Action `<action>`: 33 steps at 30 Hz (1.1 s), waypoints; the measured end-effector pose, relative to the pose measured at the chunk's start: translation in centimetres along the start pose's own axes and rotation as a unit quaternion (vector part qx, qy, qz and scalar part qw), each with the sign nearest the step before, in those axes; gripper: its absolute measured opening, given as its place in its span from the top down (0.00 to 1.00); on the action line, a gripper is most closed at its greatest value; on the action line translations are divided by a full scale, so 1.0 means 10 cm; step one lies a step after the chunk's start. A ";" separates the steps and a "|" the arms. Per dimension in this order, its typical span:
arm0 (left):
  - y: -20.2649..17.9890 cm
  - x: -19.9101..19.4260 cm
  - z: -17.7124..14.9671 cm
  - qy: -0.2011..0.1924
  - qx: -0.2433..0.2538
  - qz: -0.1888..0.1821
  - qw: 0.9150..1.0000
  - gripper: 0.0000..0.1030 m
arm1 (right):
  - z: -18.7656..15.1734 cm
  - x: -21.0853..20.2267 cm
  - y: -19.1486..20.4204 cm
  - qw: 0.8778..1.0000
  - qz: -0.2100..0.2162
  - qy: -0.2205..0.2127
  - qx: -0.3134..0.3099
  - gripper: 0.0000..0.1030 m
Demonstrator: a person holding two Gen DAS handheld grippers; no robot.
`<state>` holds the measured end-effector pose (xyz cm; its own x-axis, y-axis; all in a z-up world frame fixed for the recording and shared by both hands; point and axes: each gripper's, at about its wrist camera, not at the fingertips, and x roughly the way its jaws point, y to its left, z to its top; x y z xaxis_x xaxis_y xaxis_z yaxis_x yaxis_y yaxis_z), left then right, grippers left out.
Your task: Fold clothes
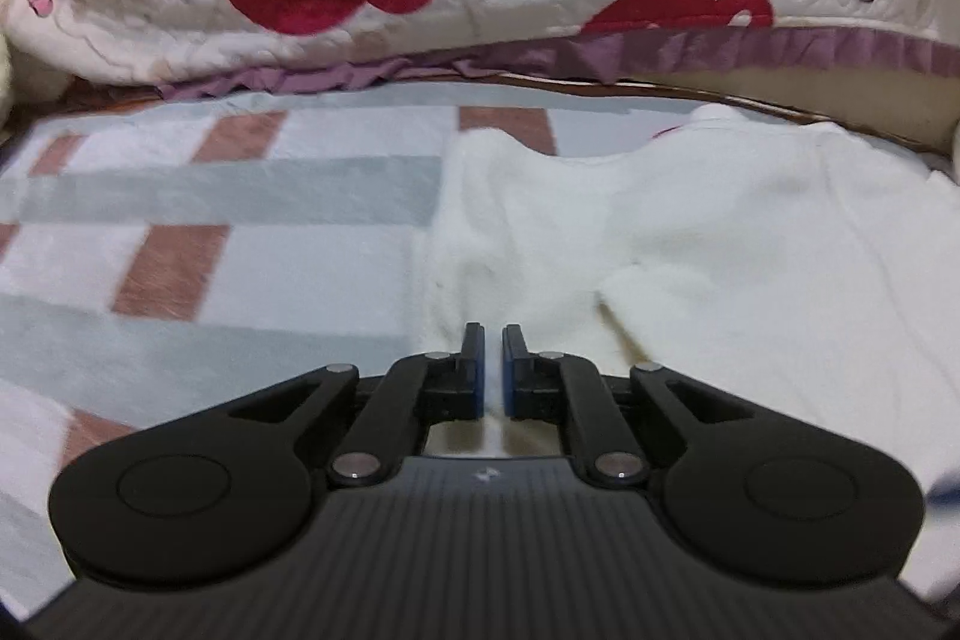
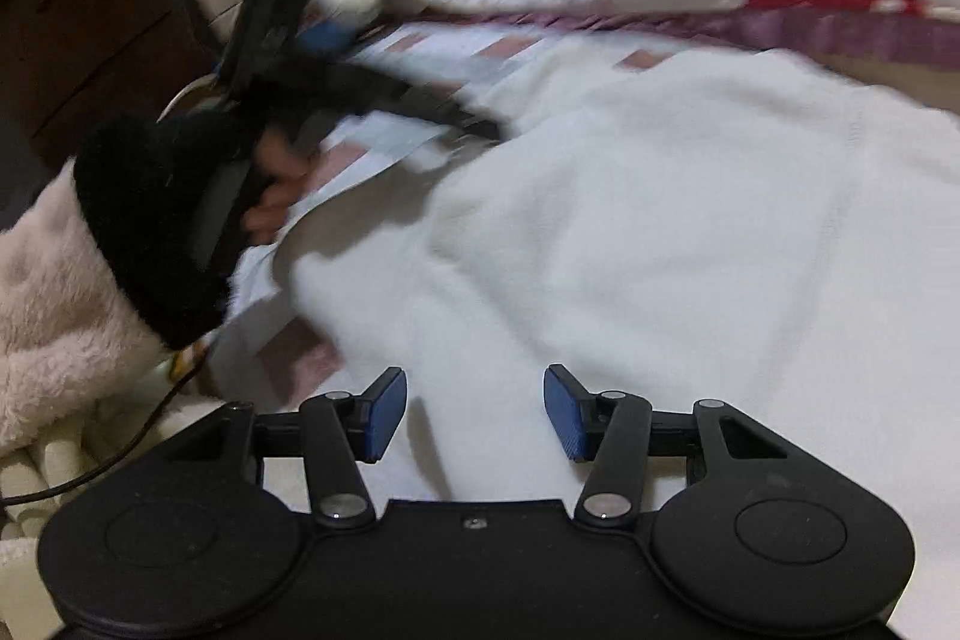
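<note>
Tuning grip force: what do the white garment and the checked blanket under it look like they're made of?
White garment: looks like soft fleece or brushed knit, matte, with a fuzzy nap and rounded folds.
Checked blanket: appears to be plush flannel-type fabric, matte, short pile over pale blue, white and brown blocks. The blur leaves the weave open.

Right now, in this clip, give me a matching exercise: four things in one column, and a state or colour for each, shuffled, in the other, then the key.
Things
1. left gripper
2. right gripper
3. white garment
4. quilt trim

States or colours
A. jaws apart, nothing pinched between them
B. purple band
C. spread on the checked blanket
D. shut on a fold of cloth

Pairs: 1-D, 2-A, 3-C, 4-B
</note>
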<state>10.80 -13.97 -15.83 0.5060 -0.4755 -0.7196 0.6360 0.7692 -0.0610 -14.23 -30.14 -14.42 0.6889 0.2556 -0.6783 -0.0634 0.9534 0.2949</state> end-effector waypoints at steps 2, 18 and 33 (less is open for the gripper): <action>0.01 -0.07 0.06 -0.004 -0.010 0.008 1.000 0.92 | 0.01 -0.24 -0.17 0.998 -0.040 -0.041 0.031 0.46; -0.73 -0.11 -0.01 0.004 0.121 0.024 0.992 0.84 | -0.40 -0.81 -1.30 0.952 -0.268 -0.056 0.134 0.44; -0.89 -0.48 -0.18 0.048 0.010 -0.035 0.998 0.65 | -0.58 -1.23 -1.26 0.934 -0.291 -0.081 0.189 0.41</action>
<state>1.64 -17.71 -13.10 0.4028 -0.4836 -0.7771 0.6791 0.7271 -0.1004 -26.10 -44.35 -13.64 0.6299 -0.3462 -0.6952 0.5945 0.7909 0.1448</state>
